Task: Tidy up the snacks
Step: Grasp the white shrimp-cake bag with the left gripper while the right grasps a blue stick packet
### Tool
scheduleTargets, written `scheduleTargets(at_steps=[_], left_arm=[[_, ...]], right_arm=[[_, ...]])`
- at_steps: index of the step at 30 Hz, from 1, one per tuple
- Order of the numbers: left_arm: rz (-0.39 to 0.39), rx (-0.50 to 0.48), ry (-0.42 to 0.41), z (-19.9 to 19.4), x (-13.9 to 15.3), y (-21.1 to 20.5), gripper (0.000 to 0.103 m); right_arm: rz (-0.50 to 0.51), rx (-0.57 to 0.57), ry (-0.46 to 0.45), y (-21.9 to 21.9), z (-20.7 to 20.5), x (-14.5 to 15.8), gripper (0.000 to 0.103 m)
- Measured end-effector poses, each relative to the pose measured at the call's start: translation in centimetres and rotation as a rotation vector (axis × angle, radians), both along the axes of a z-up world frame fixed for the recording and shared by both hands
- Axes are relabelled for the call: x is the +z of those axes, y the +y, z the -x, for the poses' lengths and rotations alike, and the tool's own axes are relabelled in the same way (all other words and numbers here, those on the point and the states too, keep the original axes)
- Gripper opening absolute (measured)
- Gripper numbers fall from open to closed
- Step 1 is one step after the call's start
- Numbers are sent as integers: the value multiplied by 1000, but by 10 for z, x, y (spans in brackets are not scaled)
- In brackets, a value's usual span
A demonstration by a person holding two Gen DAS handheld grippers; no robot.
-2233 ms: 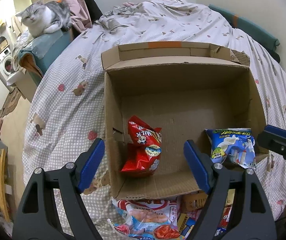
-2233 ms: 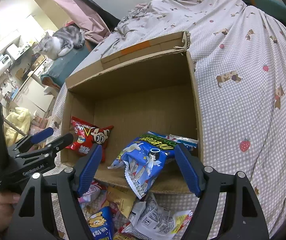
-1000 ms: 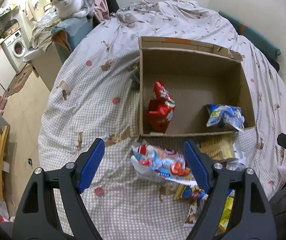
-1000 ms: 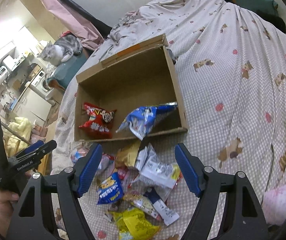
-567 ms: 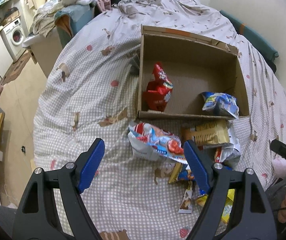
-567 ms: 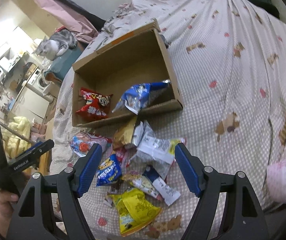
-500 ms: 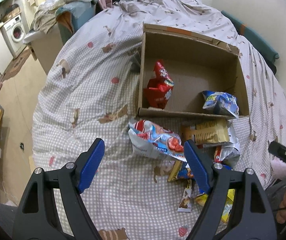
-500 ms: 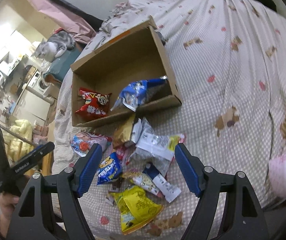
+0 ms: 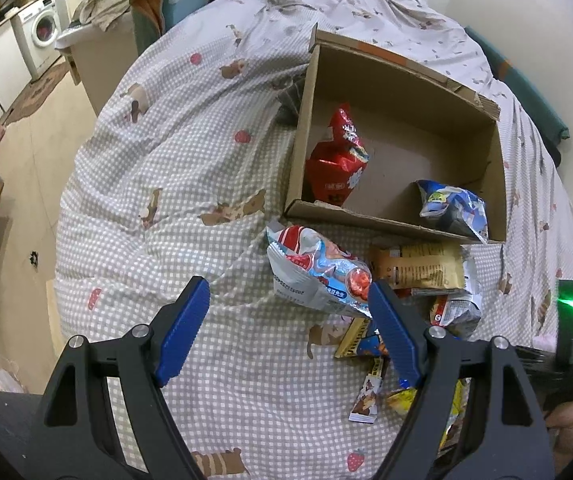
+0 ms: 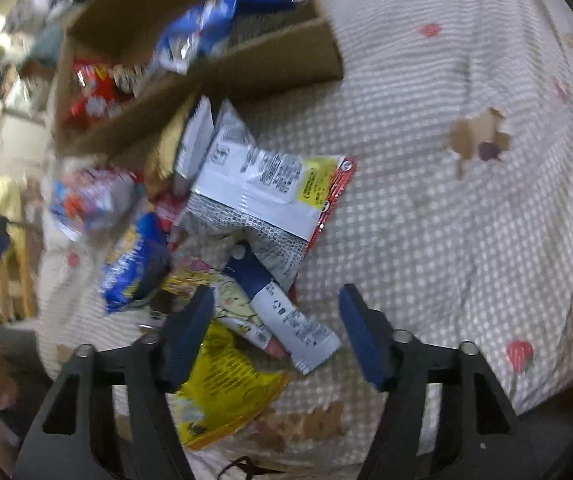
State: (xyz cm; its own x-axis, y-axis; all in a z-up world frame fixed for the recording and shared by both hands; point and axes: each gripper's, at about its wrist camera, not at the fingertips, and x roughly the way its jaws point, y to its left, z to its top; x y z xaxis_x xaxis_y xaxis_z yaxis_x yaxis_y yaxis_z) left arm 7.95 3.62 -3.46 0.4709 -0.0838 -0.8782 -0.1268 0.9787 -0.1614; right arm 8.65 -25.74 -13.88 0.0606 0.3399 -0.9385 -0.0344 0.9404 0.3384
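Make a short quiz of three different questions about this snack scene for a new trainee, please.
1. True or false: the red bag lies outside the box.
2. How many snacks are inside the box?
3. Which item lies between the fingers of the right gripper? A) the blue-and-white stick pack B) the blue bag C) the tan pack

Key
1. False; it stands inside, by the box's left wall.
2. Two: the red bag and the blue bag.
3. A. The fingers are closing but do not yet press it. The left gripper is open and holds nothing.
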Motion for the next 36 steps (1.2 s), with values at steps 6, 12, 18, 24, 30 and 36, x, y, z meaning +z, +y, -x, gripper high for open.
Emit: scheduleTargets(at_steps=[6, 12, 18, 24, 30, 36], left_arm=[[3, 11, -4, -1, 1, 3, 79], [18, 31, 17, -4, -2, 9, 79], [45, 98, 24, -15, -3, 24, 79], [1, 11, 82, -44, -19, -4, 79], [-73, -13, 225, -69, -65, -17, 79], [1, -19, 384, -48, -95, -7, 80]], right_arm=[[-11, 64, 27, 9, 5, -6, 22], [-91, 73, -23, -1, 23, 16, 18], [-289, 85, -272, -6, 35, 79, 18], [-290, 7, -343, -18, 22, 87, 18], [-280, -19, -353, -21, 16, 85, 18], [-285, -26, -335, -24, 16, 80, 18]])
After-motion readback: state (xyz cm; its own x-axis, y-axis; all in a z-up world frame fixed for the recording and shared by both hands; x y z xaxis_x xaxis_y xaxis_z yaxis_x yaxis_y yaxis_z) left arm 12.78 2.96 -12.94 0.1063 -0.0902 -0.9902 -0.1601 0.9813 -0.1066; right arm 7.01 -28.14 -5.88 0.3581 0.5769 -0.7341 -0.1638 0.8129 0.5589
